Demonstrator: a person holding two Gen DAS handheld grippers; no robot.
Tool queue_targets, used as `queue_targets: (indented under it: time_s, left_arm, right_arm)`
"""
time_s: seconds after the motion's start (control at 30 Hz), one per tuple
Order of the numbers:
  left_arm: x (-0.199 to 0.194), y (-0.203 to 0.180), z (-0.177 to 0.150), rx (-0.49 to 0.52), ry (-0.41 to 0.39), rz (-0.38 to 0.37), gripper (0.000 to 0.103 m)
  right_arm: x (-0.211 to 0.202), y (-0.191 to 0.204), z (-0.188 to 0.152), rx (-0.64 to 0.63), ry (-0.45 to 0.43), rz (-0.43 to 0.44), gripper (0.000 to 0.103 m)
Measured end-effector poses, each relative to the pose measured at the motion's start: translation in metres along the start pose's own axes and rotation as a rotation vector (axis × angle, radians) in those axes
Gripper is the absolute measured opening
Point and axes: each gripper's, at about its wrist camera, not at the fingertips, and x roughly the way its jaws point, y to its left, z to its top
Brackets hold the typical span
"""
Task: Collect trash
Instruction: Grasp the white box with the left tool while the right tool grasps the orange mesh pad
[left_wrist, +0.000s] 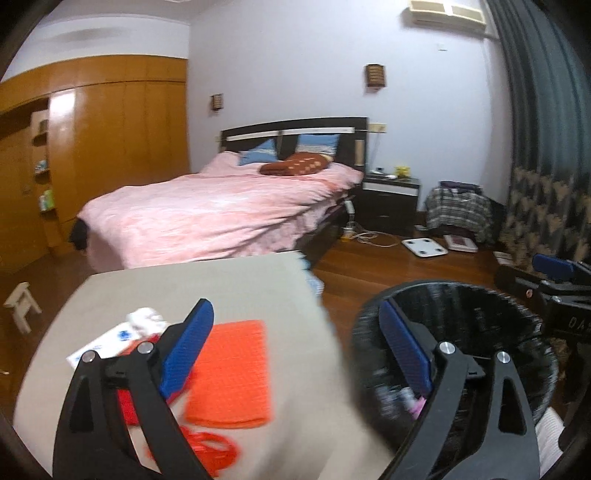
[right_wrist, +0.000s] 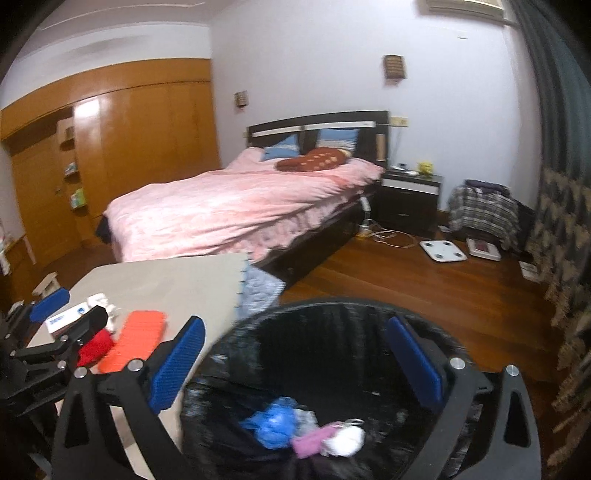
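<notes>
Plainly both grippers had nothing between their wide jaws: the right gripper (right_wrist: 295, 365) hung over the black bin (right_wrist: 369, 306), where crumpled trash (right_wrist: 273, 424) lay, and the left gripper (left_wrist: 299, 354) straddled the table's (left_wrist: 221, 280) edge, near a white wad (left_wrist: 146, 319) left uncollected.

Bin (right_wrist: 332, 332) right of table (right_wrist: 177, 280) (bed (right_wrist: 221, 206) behind)

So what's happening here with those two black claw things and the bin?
A person is clearing trash off a table with a handheld claw in each hand. Both the left gripper and the right gripper are open and empty. The right one hangs over a black bin that already holds crumpled blue, purple and white scraps. On the table are an orange cloth, something red, a white crumpled tissue and a white packet.
</notes>
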Motion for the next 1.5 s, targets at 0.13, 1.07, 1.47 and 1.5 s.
queue_targets:
  time_s: [0.13, 1.07, 1.47, 1.5]
  left_arm:
    - [-0.007, 0.033, -0.003, -0.015, 0.002, 0.072, 0.089]
    - [0.001, 0.167, -0.058, -0.129, 0.105, 0.316, 0.087]
    - [0.012, 0.181, -0.063, -0.157, 0.128, 0.304, 0.082]
    - [0.013, 0.181, -0.063, -0.155, 0.131, 0.303, 0.080]
  right_arm:
    - [0.015, 0.038, 0.001, -0.033, 0.008, 0.070, 0.097]
    - [0.136, 0.175, -0.071, -0.194, 0.305, 0.209, 0.070]
    - [0.135, 0.183, -0.077, -0.214, 0.360, 0.277, 0.021]
    - [0.134, 0.182, -0.075, -0.205, 0.354, 0.279, 0.015]
